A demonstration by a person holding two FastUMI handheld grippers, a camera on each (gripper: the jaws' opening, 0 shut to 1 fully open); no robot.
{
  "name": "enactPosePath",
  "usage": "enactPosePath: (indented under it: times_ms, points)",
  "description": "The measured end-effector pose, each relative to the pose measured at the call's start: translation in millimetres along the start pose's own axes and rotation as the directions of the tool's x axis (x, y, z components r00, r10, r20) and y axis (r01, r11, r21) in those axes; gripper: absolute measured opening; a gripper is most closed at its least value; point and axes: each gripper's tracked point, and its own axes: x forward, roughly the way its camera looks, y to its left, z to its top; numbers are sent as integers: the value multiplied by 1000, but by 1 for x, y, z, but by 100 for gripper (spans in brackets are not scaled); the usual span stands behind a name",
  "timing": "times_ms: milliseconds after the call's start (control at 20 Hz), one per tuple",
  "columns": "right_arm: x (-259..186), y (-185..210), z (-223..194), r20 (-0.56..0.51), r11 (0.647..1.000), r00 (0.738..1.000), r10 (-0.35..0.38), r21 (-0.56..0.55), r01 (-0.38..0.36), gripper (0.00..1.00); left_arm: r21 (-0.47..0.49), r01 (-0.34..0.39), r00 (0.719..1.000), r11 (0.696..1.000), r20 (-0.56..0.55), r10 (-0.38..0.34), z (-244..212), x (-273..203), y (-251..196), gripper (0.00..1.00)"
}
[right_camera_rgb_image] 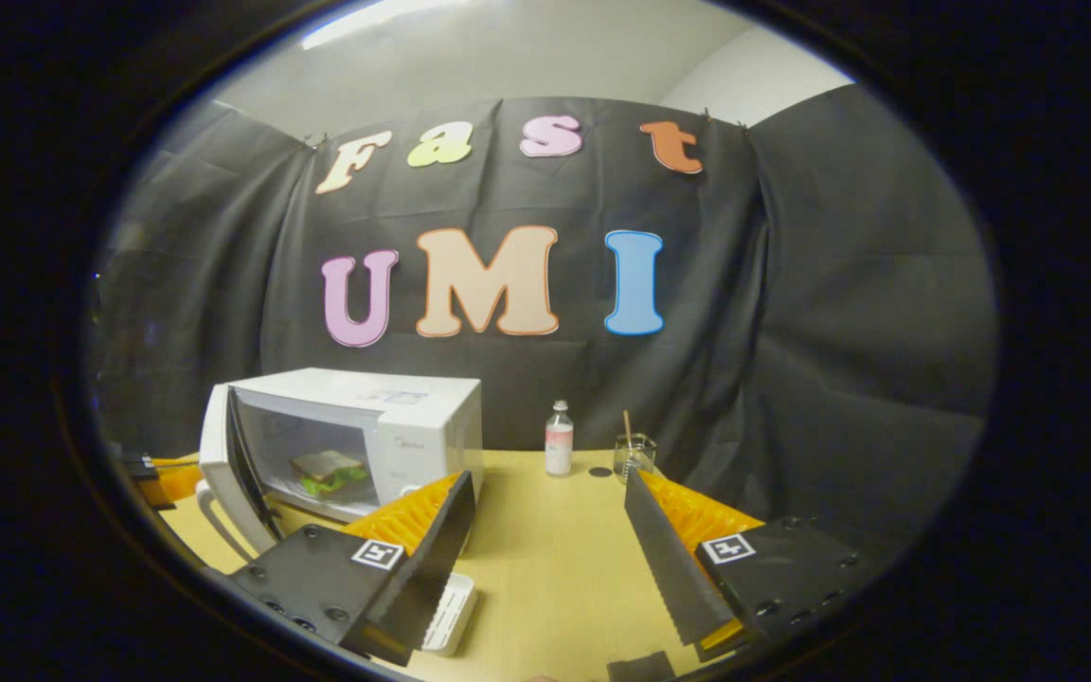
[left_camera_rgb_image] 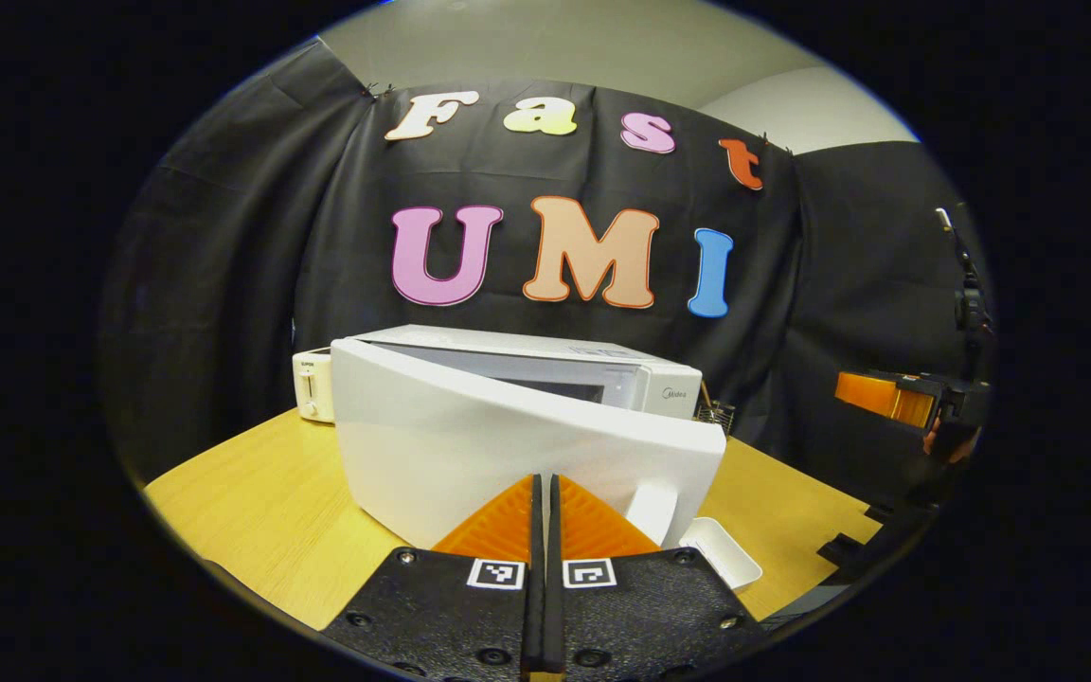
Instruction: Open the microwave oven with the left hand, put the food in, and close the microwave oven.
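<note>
The white microwave (left_camera_rgb_image: pixel 602 365) stands on the wooden table with its door (left_camera_rgb_image: pixel 470 445) partly swung out, hinged on the left. My left gripper (left_camera_rgb_image: pixel 543 481) is shut with nothing between its fingers, its tips close against the door's outer face, left of the handle (left_camera_rgb_image: pixel 652 511). In the right gripper view the microwave (right_camera_rgb_image: pixel 413 417) shows its open cavity with a sandwich (right_camera_rgb_image: pixel 328 471) lying inside. The door (right_camera_rgb_image: pixel 222 459) stands wide at the left, with the left gripper (right_camera_rgb_image: pixel 162 481) behind it. My right gripper (right_camera_rgb_image: pixel 547 478) is open and empty above the table, right of the microwave.
An empty white tray (left_camera_rgb_image: pixel 721 554) (right_camera_rgb_image: pixel 451 614) lies on the table in front of the microwave. A small white toaster (left_camera_rgb_image: pixel 313 384) sits behind the microwave's left side. A bottle (right_camera_rgb_image: pixel 559 439) and a glass jar with a stick (right_camera_rgb_image: pixel 635 457) stand at the back by the cloth wall.
</note>
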Motion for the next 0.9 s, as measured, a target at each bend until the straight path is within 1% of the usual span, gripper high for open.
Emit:
enactPosePath:
  times_ms: [50,200,350,600,800,850,900]
  points:
    - [8,2,5,3,1000,1000,7,14,-8,98,-1,-12,1000,1000,-10,12,-1,6,0,1]
    - [43,6,12,4,999,1000,30,31,-30,97,-9,0,1000,1000,-21,0,-3,25,-7,1]
    - [72,12,28,7,999,999,47,9,-47,97,-15,0,1000,1000,-23,0,0,38,-12,1]
    - [109,21,60,18,997,997,72,-29,-71,98,-16,-25,999,1000,-25,25,4,61,-12,1]
    - [126,32,70,24,993,993,112,40,-113,98,-9,-30,999,999,-26,30,4,80,-17,1]
    - [129,32,72,29,992,993,117,49,-118,92,-11,-28,999,1000,-27,28,3,84,-19,1]
    - [133,30,73,31,992,993,114,51,-116,92,-11,-27,999,1000,-33,27,3,89,-20,3]
